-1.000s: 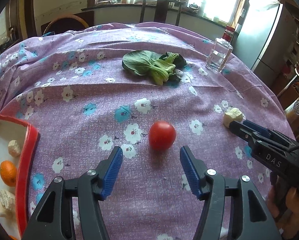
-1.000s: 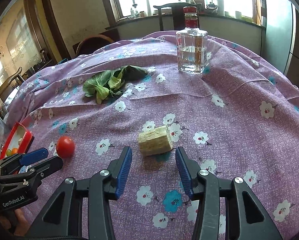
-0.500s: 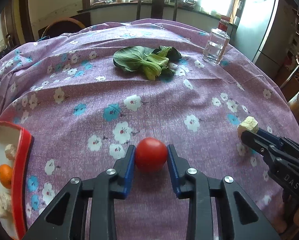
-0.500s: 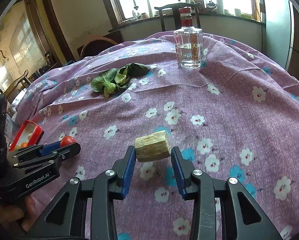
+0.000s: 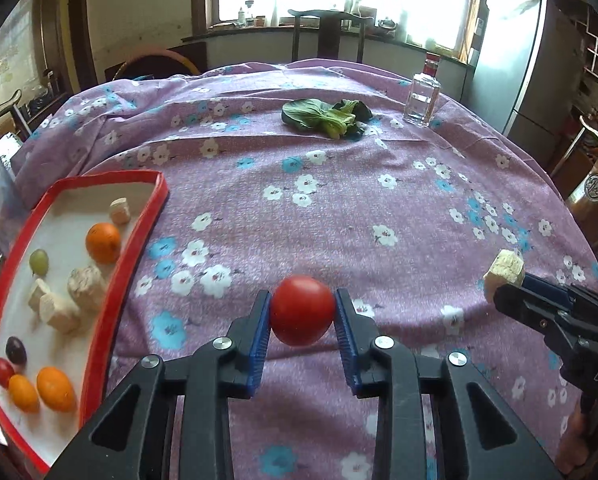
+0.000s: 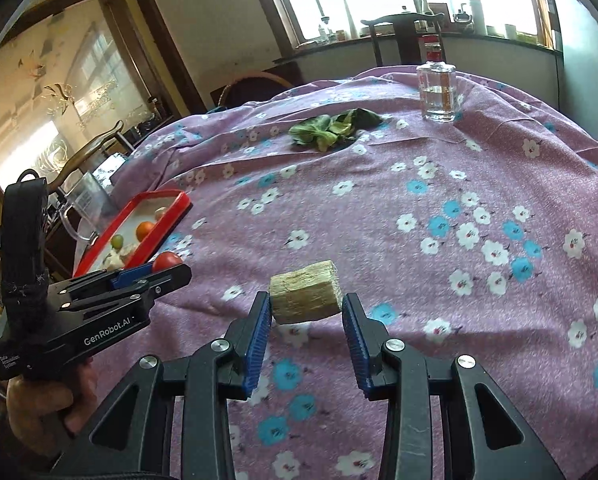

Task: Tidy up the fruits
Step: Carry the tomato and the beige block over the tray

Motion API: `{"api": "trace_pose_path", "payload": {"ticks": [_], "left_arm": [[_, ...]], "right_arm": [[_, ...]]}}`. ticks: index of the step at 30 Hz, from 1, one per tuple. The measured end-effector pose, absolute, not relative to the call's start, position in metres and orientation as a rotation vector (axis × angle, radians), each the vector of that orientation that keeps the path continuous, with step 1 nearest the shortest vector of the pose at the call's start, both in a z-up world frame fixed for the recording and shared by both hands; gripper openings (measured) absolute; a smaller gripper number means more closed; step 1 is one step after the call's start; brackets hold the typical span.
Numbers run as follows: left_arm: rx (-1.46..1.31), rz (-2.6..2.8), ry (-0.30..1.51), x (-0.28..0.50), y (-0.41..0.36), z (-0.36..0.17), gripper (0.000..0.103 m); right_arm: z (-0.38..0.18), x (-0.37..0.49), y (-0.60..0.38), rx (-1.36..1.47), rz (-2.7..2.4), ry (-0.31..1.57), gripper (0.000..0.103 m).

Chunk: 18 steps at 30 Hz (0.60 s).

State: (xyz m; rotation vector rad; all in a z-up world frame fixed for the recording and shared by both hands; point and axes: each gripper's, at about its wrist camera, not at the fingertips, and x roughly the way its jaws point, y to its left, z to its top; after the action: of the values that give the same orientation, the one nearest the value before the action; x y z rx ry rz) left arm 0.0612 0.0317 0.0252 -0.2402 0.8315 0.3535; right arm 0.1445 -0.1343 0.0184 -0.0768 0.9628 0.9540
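Left wrist view cuts off the red-rimmed white tray (image 5: 139, 236) at the worktop's left edge. Readable: "GenRobot.AI" on the left gripper (image 6: 167, 268), "DAS" on the right gripper (image 6: 306, 312). Left gripper clamps a round red tomato (image 5: 302, 310); right gripper clamps a tan fibrous block (image 6: 305, 297), both lifted above the purple floral tablecloth (image 5: 339, 200).

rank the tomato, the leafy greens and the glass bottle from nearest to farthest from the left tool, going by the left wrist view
1. tomato, held between the left tool's pads.
2. leafy greens, far across the cloth, slightly right of centre.
3. glass bottle, a bit beyond the greens, far right.
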Motion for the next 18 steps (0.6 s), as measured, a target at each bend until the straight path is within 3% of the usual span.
{"api": "trace_pose_path", "payload": {"ticks": [18], "left_arm": [[-0.295, 0.453, 0.798, -0.051, 0.049, 0.045, 0.030]], "right_arm": [[0.031, 0.046, -0.095, -0.126, 1.139, 0.966, 0.037]]}}
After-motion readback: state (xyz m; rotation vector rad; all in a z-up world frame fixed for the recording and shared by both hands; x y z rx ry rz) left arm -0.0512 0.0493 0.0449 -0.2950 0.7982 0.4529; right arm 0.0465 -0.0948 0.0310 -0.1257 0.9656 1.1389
